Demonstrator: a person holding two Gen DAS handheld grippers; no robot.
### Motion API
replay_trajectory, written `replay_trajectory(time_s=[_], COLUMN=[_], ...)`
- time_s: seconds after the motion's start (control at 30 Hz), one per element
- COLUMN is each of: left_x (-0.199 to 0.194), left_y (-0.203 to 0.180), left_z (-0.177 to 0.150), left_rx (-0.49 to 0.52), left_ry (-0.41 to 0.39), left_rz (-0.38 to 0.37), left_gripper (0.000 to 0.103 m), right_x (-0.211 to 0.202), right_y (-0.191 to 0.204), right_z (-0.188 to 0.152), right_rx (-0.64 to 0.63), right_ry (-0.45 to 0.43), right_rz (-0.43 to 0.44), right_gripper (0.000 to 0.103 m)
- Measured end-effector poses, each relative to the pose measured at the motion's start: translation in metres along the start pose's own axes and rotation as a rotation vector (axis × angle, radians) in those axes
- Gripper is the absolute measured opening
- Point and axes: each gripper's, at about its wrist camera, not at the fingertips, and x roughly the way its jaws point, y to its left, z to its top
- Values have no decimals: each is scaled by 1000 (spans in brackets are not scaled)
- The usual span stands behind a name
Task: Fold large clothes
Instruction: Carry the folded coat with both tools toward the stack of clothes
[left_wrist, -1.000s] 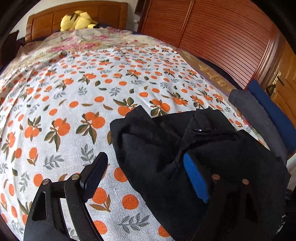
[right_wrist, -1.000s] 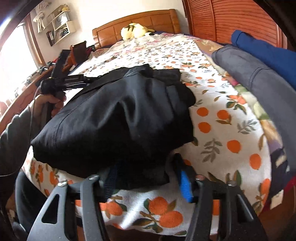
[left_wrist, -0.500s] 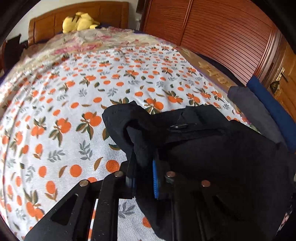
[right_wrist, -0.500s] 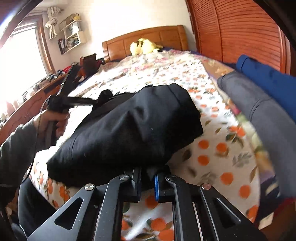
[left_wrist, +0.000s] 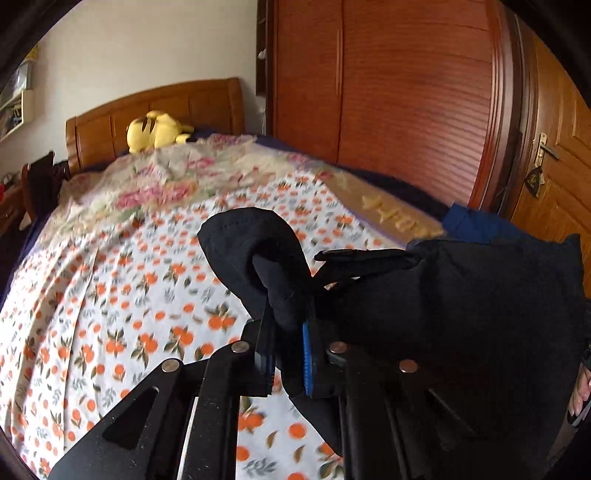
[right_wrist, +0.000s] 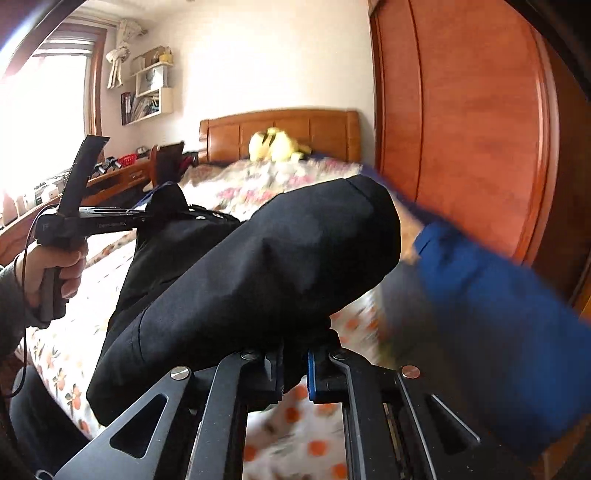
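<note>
The left gripper (left_wrist: 288, 354) has its jaws clamped on a bunched corner of the black garment (left_wrist: 461, 314); a fold of the fabric rises in a loop above the blue pad and drapes over the right-hand finger. The right gripper (right_wrist: 293, 373) likewise has its jaws pressed together on the same garment's lower edge, fabric pinched between the black and blue pads.

The black garment hangs between the two grippers, clear of the orange-print bedsheet (left_wrist: 110, 314) over most of its length, as the right wrist view shows; whether any lower edge touches the sheet cannot be told. A dark strap with a buckle (left_wrist: 343, 254) runs across the garment near the left gripper.

In the right wrist view, a hand (right_wrist: 55, 269) grips the handle of the left gripper, whose side carries small pale lettering too small to read. A cable runs down from it.

Beside the bed's far edge lies a blue garment (right_wrist: 498, 295), blurred, with a grey garment (right_wrist: 406, 306) just under it.

Gold lettering on the dark blue bed edge (left_wrist: 391, 214) is visible but not legible. A yellow plush toy (left_wrist: 155, 129) rests against the wooden headboard (left_wrist: 166, 103). A tag hangs from the door handle (left_wrist: 543, 146); no writing is readable on it.
</note>
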Motion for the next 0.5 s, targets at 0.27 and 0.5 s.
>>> replay_trajectory(time_s=[0.27,0.5], left_x=[-22,9], left_y=[-92,-188], left_z=[100,151], left_rx=[46,81], left_ry=[-164,-170], left_rz=[-64,-193], left_gripper=[12,12], right_x=[-73,-115], right_y=[-79,-156], right_z=[67,77], right_rx=[-73,-34], right_ry=[-137,-136], right_rz=[-161,-340], right_gripper=[8,8])
